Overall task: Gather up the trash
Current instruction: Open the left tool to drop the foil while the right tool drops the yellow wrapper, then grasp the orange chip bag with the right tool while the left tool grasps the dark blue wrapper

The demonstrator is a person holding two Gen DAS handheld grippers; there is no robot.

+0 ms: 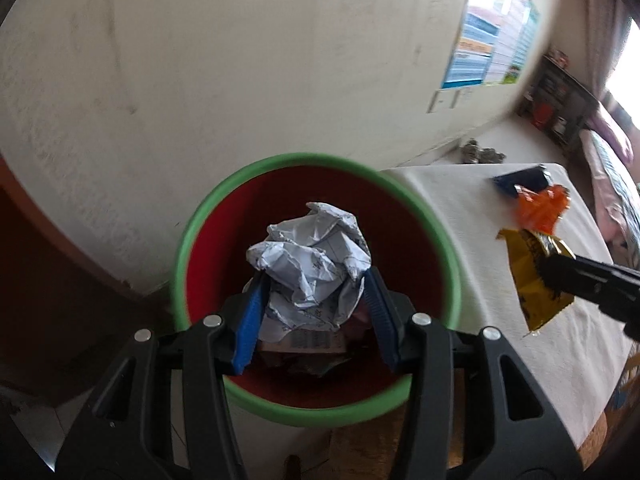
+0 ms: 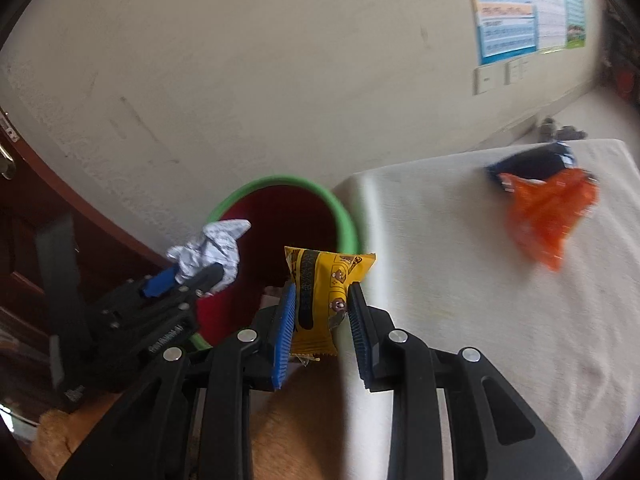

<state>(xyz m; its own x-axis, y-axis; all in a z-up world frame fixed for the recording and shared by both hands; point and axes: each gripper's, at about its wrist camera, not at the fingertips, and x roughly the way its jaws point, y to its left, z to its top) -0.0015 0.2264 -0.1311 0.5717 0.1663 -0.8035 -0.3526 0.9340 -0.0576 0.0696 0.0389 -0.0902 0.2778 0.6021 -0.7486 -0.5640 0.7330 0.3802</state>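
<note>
My left gripper (image 1: 314, 280) is clamped on a crumpled paper ball (image 1: 310, 260), blue pads pressing it from both sides, and it hangs right over the mouth of the bin (image 1: 188, 240), which is red inside w/ a green rim. Down in the bin under the paper there's already some trash, incl. a flat piece w/ a barcode (image 1: 312, 342). From the right wrist cam the same paper ball (image 2: 216, 252) sits at the near-left edge of the bin (image 2: 344, 224), held by the left gripper (image 2: 192, 276).

My right gripper (image 2: 322, 292) is closed on a yellow snack packet (image 2: 324, 292), held upright, cartoon print facing me. It's at the near-right side of the bin, at the edge of the cloth-covered table (image 2: 480, 320). In the left wrist cam the packet (image 1: 532, 276) shows out to the right of the bin, above the white cloth (image 1: 460, 220), pinched by the right gripper (image 1: 554, 272).

Still on the table, far right: an orange wrapper (image 2: 548, 216) and a dark blue packet (image 2: 532, 164) just behind it, touching or overlapping, can't tell which. Both lie well apart from the bin.

Bin stands by a pale wall (image 2: 280, 80), w/ a brown wooden door (image 2: 32, 220) to the left & a poster (image 2: 516, 12) up at the far right
</note>
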